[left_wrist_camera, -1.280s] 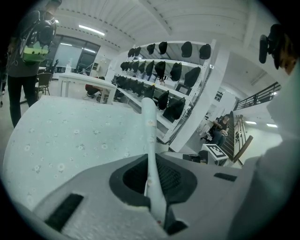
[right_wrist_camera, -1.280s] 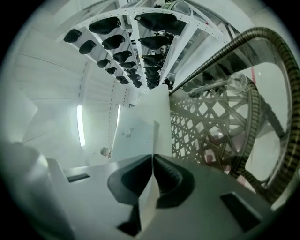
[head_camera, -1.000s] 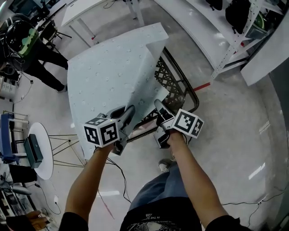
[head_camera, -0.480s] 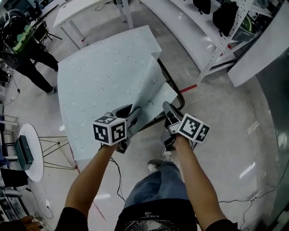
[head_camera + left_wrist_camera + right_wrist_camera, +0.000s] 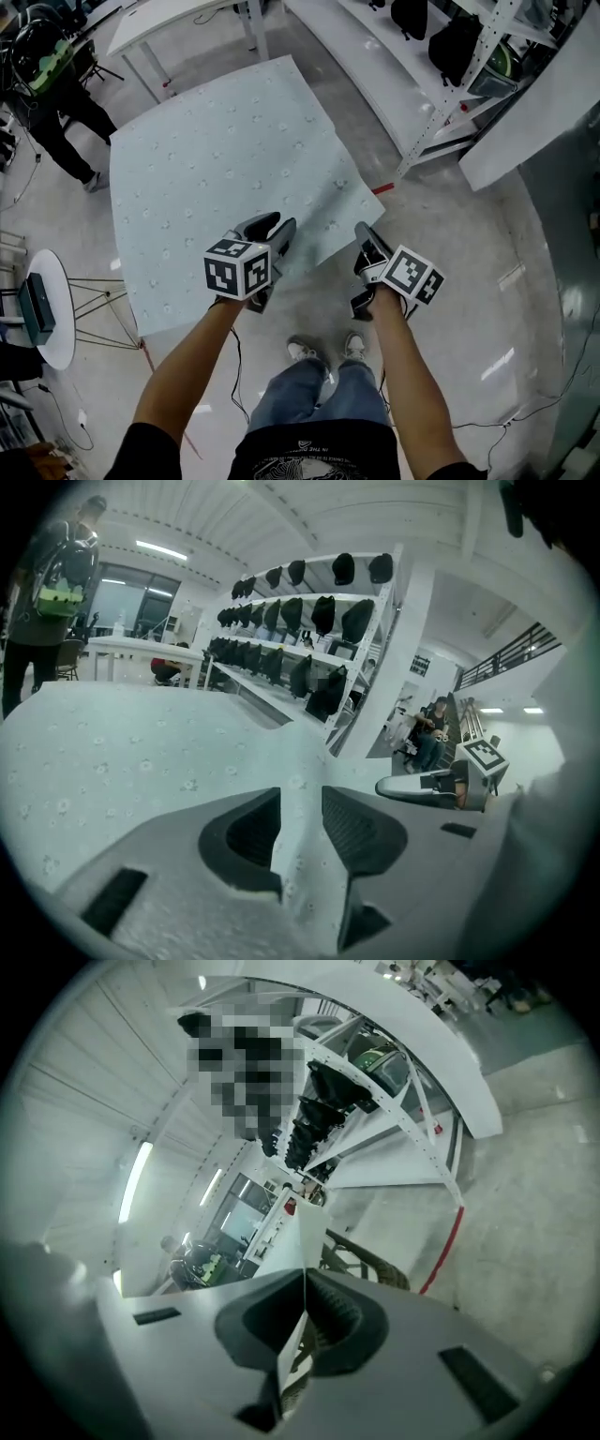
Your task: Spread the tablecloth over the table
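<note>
**Cloth lying over the table, right corner pinched, left jaws slack**

The pale, glossy floor (image 5: pixel 469 281) fills the head view under me, with a pair of light shoes (image 5: pixel 323 352) planted at the near edge of the table.

Just ahead of them I hold both grippers side by side along the near hem of the tablecloth (image 5: pixel 216 159). The left gripper (image 5: pixel 277 225) sits over that hem. Its jaws have just been opening and now stand part way apart; in the left gripper view a fold of the cloth runs between them, and I see no pad pressing on it. The right gripper (image 5: pixel 364 234) is at the near right corner, off the edge. Its jaws are closed tight on a thin edge of the cloth, which stands up out of them in the right gripper view, with a dark lattice frame (image 5: pixel 370 1260) showing just beyond.

From the hem the light blue, dotted cloth stretches away flat, hiding the tabletop beneath it, and its near right part droops past the edge.

To the left a small round white stand (image 5: pixel 52 309) sits on thin legs. Farther off, a white shelving rack (image 5: pixel 441 103) with dark bags (image 5: pixel 450 37) runs along the right, and a person (image 5: pixel 56 103) stands at the far left
</note>
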A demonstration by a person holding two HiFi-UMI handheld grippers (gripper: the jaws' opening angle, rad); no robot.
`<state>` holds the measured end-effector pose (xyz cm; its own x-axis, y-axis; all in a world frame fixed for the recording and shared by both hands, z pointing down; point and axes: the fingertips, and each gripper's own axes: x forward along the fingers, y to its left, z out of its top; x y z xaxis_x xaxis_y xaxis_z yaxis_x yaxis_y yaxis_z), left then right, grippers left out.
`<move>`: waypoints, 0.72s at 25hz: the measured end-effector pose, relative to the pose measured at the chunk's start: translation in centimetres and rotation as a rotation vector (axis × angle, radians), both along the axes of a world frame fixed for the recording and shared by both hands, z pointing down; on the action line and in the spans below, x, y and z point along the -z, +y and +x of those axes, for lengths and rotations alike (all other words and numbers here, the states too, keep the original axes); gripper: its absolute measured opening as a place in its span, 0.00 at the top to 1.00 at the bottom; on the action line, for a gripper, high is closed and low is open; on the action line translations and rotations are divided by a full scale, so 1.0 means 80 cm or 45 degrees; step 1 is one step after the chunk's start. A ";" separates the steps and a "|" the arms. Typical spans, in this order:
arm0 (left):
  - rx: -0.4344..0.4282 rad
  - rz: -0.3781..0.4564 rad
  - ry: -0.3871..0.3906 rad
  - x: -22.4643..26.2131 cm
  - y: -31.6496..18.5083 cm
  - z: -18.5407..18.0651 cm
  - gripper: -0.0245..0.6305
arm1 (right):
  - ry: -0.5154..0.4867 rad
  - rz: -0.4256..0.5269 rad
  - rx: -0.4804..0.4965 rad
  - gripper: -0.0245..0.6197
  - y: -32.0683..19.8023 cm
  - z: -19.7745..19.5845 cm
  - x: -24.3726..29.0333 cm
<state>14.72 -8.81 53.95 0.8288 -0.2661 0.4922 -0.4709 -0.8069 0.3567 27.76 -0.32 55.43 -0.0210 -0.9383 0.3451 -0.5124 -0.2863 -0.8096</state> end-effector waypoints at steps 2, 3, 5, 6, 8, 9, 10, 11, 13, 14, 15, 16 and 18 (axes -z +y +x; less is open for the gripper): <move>0.003 0.015 -0.014 -0.003 0.008 0.009 0.73 | -0.008 -0.026 -0.002 0.95 0.011 0.013 -0.009; 0.009 0.021 -0.018 -0.005 0.012 0.013 0.73 | -0.009 -0.040 0.001 0.95 0.016 0.019 -0.015; 0.026 0.023 -0.025 -0.010 0.021 0.019 0.73 | -0.020 -0.062 0.011 0.95 0.025 0.028 -0.026; 0.037 0.024 -0.029 -0.012 0.024 0.020 0.73 | -0.026 -0.069 0.018 0.95 0.028 0.031 -0.031; 0.059 0.036 -0.043 -0.015 0.030 0.021 0.73 | -0.033 -0.084 0.036 0.95 0.032 0.035 -0.042; 0.067 0.047 -0.051 -0.016 0.033 0.021 0.72 | -0.033 -0.094 0.046 0.95 0.033 0.036 -0.049; 0.073 0.060 -0.059 -0.016 0.035 0.021 0.72 | -0.031 -0.105 0.058 0.95 0.034 0.038 -0.055; 0.079 0.071 -0.067 -0.017 0.039 0.020 0.72 | -0.026 -0.118 0.072 0.95 0.035 0.039 -0.063; 0.095 0.083 -0.077 -0.018 0.045 0.018 0.72 | -0.003 -0.149 0.108 0.95 0.038 0.040 -0.079; 0.108 0.081 -0.077 -0.019 0.048 0.017 0.72 | 0.015 -0.166 0.126 0.95 0.040 0.041 -0.087; 0.123 0.075 -0.076 -0.021 0.051 0.015 0.72 | 0.031 -0.181 0.143 0.95 0.041 0.041 -0.095; 0.137 0.069 -0.076 -0.022 0.053 0.012 0.72 | 0.040 -0.191 0.156 0.95 0.042 0.041 -0.102; 0.161 0.068 -0.086 -0.025 0.060 0.006 0.72 | 0.036 -0.206 0.172 0.95 0.043 0.041 -0.115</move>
<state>15.17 -4.05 55.95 0.7523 -0.3936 0.5283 -0.5917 -0.7563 0.2791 31.08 3.11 64.66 -0.1311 -0.8600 0.4932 -0.5768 -0.3385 -0.7434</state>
